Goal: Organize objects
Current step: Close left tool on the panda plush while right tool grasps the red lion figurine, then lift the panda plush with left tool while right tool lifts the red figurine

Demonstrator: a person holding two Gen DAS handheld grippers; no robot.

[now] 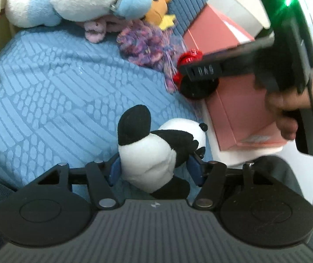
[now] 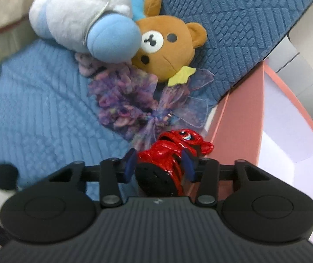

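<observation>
My left gripper (image 1: 154, 166) is shut on a black-and-white panda plush (image 1: 156, 151), held above the blue cushion (image 1: 47, 87). My right gripper (image 2: 159, 164) is shut on a shiny red toy with a black base (image 2: 169, 155), close to the left wall of the open pink box (image 2: 239, 135). In the left wrist view the right gripper (image 1: 191, 65) holds the red toy (image 1: 189, 58) beside the pink box (image 1: 239, 100). A white-and-blue plush (image 2: 86, 22), a brown bear (image 2: 167, 43) and a purple yarn bundle (image 2: 123, 100) lie at the back of the cushion.
A darker blue cushion (image 2: 233, 22) stands behind the toys. The pink box has a white inside (image 2: 288, 135). A small pink plush (image 1: 95, 30) lies under the white one. Beige fabric (image 2: 0, 39) is at the left.
</observation>
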